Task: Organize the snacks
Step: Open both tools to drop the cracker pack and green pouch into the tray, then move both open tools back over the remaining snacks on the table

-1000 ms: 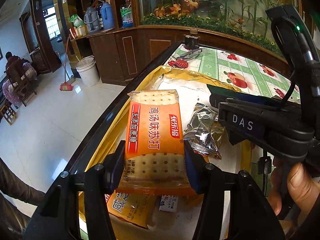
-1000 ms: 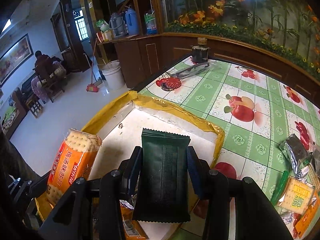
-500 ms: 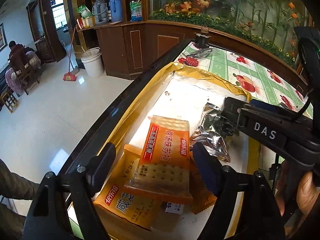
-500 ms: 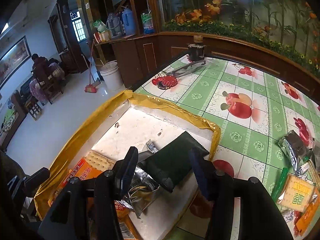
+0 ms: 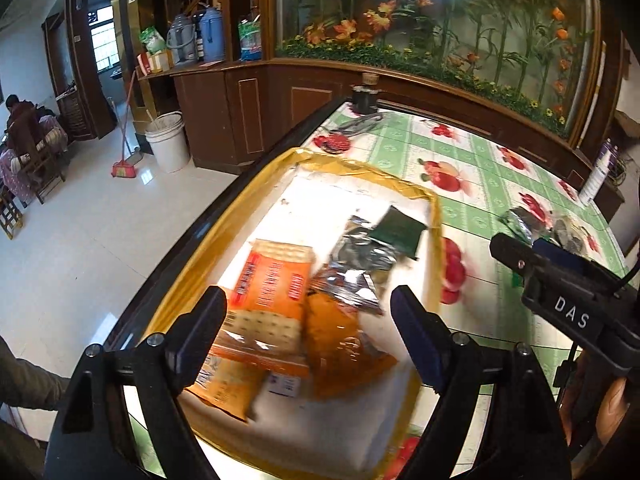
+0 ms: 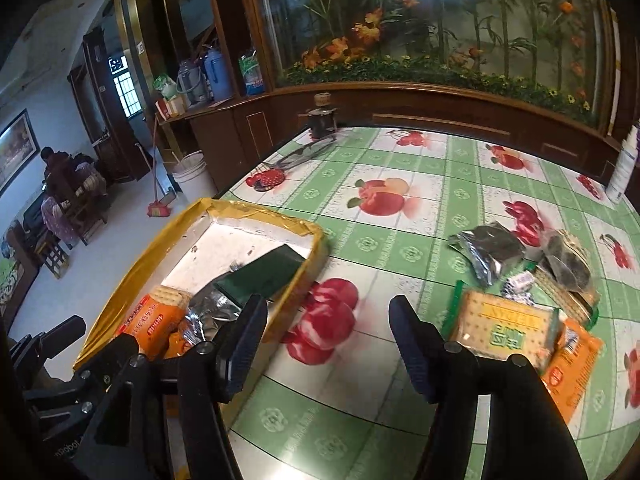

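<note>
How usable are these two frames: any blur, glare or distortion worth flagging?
Left wrist view: motion blur smears the orange cracker pack and the print on it; the white tray floor is blown out. Right wrist view: the loose snacks and tablecloth print are slightly smeared. Both views show fisheye bending and dark corners.

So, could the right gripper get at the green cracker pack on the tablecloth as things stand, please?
Probably yes: the right gripper is open and empty, and the green cracker pack lies on top of the pile beside it, uncovered.
</note>
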Motion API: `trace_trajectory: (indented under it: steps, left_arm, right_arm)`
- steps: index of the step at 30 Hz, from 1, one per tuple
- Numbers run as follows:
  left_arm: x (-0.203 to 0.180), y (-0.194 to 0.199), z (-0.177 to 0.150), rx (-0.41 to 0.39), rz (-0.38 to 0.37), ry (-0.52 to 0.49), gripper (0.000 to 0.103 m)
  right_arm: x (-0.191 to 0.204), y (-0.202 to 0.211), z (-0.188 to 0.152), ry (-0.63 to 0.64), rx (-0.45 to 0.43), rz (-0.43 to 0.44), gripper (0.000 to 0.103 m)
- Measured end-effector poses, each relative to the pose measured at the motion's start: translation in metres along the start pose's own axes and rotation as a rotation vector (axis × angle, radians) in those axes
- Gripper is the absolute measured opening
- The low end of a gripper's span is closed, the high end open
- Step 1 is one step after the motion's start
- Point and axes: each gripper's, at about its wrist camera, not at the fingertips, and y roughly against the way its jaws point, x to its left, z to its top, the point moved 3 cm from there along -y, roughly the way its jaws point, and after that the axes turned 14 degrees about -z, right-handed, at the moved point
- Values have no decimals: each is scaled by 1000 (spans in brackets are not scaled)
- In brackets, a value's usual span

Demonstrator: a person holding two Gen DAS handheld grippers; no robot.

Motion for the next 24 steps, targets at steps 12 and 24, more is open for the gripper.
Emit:
trace_trajectory:
  steps: [12, 24]
  left_arm:
    - [-93, 1, -10, -3, -122, -174, 84]
    - [-155, -12, -21, 42, -153, -300, 84]
  right_arm:
    - [-124, 34, -45, -161, 12, -123, 69]
    - [-188, 48, -73, -229, 36, -190, 69]
